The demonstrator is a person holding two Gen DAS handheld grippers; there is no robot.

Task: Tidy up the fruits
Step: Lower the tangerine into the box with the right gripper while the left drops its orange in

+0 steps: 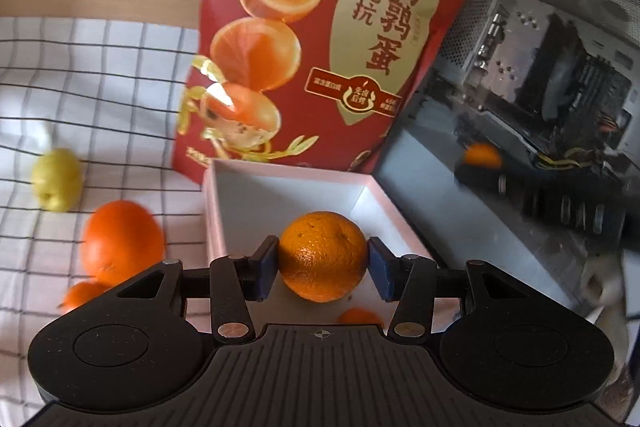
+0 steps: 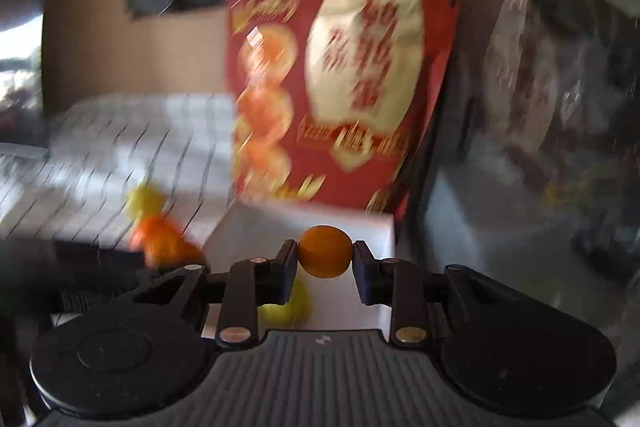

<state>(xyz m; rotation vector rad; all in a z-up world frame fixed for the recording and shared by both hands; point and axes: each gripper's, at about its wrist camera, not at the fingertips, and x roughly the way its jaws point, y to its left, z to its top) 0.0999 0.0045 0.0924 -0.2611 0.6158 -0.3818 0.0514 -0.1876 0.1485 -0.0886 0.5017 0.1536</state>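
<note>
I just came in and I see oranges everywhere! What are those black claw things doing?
A person is sorting fruit with two hand-held grippers. The left gripper has its jaws closed on an orange above the white box. The right gripper holds a smaller orange fruit. A yellow fruit and a big orange wait on the checked cloth.

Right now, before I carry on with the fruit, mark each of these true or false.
1. The left tongs hold an orange. True.
2. The right tongs are empty. False: they grip a small orange fruit.
3. The white box stands in front of a red snack bag. True.
4. A yellow-green fruit lies inside the box. False: in the left wrist view it lies on the checked cloth.
5. The cloth is plain blue. False: it is white with dark grid lines.
</note>
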